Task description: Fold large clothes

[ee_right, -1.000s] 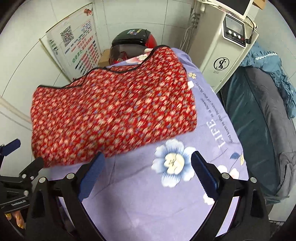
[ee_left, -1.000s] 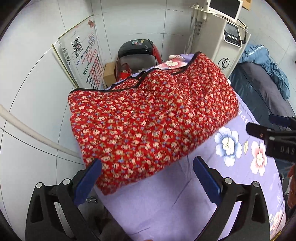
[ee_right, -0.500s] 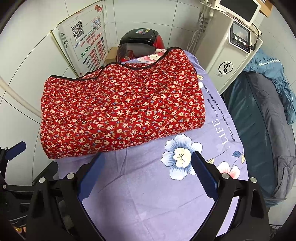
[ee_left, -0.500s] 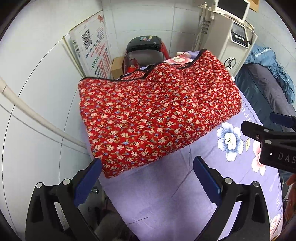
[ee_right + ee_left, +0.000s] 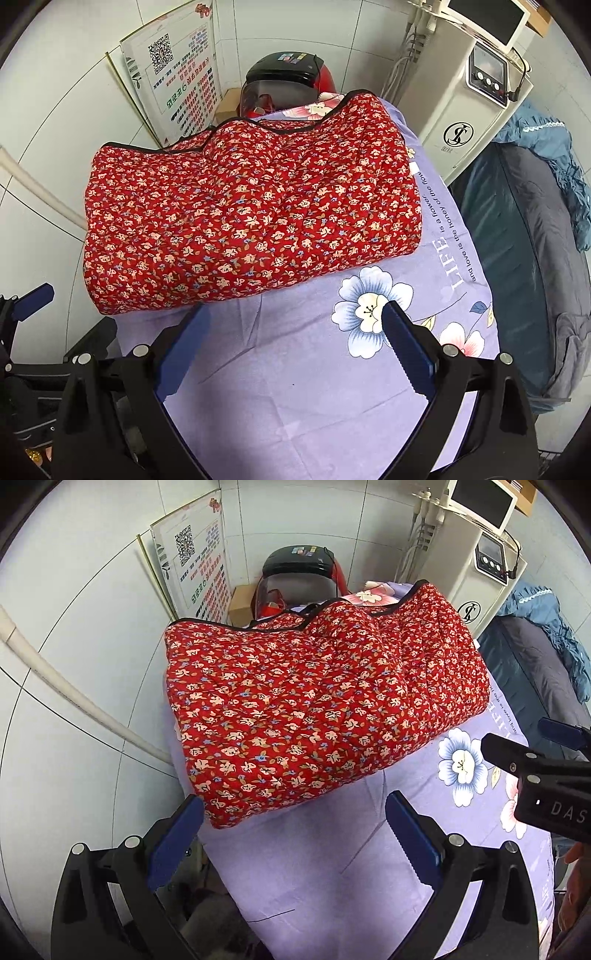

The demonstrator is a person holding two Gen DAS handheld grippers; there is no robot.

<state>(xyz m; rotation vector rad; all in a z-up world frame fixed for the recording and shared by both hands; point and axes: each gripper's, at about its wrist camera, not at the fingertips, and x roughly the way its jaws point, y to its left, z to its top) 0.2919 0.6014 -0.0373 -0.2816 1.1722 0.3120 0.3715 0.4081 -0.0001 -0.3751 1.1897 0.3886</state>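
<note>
Both grippers backed off; folded red garment point(image 5: 325, 709) untouched, jaws spread.

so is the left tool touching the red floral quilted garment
Apart. The left wrist view shows the left tool open, with purple floral sheet visible between its fingertips and the red floral quilted garment.

Quilted matt cloth garment point(image 5: 325, 716) on a smooth printed sheet point(image 5: 332, 867) — glossy tiled wall point(image 5: 74, 664) behind.
</note>
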